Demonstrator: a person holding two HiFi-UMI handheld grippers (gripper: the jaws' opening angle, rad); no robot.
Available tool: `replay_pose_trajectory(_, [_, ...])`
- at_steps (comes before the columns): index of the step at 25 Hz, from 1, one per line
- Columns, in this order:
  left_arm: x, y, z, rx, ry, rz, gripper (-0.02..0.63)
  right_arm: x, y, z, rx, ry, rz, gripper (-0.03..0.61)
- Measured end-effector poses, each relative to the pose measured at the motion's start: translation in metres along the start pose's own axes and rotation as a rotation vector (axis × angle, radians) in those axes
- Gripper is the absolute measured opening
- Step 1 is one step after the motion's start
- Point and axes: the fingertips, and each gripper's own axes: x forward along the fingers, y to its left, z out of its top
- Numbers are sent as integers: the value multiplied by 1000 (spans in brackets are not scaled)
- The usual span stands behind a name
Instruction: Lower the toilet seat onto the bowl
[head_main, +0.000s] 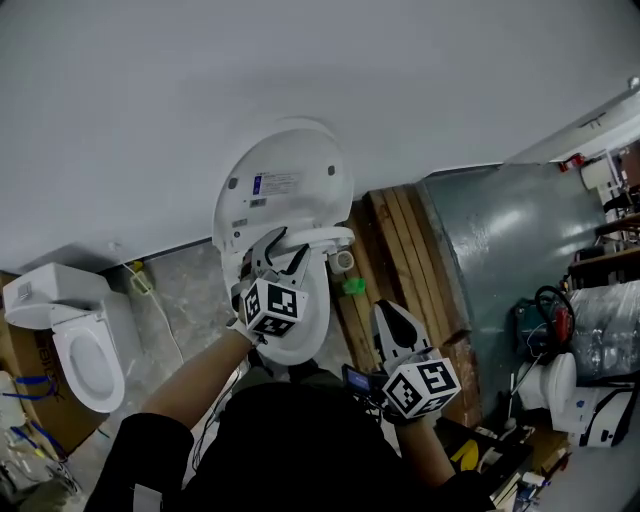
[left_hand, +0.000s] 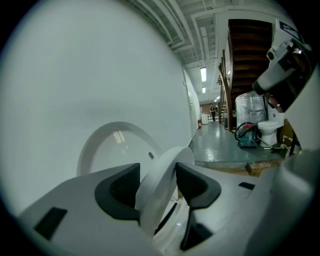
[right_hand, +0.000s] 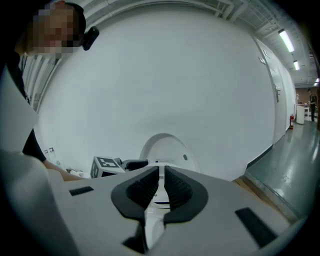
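Now the left claw (head_main: 288, 250) sits wide around the seat (left_hand: 160, 186), not squeezing; the right claw (head_main: 388, 312) is closed and empty.

Second white ceramic toilet (head_main: 75, 335) at left on grey marbled floor tiles (head_main: 190, 285), brown cardboard box (head_main: 30, 360) just beside it. Long brown wooden planks (head_main: 400, 245) lie at right, small green object (head_main: 354, 286) near them. Far right: teal machine with black hose (head_main: 540, 322), clear plastic-wrapped bundle (head_main: 610, 335), another white toilet (head_main: 572, 392). Plain white wall (head_main: 300, 60) behind.
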Motion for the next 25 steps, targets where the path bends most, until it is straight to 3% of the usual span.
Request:
replay_pose_trajectory(5, [-14,-38,-34,101,98,-69,236,11,-6,-22,23,47,37,55])
replay_pose_trajectory(15, [-46,-68,-62,-34,224,-65,241,29,-47,-75,129,212,161,55])
replay_pose_trajectory(20, [-53,-83,-72,-48,263,-49,247,45,-45,-110,204,350,298,55])
replay_pose_trajectory(23, [-58,-93,-79,-38,290,-41,247,54,-50,-126,251,405,302,57])
replay_pose_trajectory(24, [-60,-96,-82,-32,301,-40,247,57,-53,-131,272,431,288,91])
replay_pose_trajectory(25, [-61,-99,-85,-26,310,-38,247,60,-56,-137,298,457,280,176])
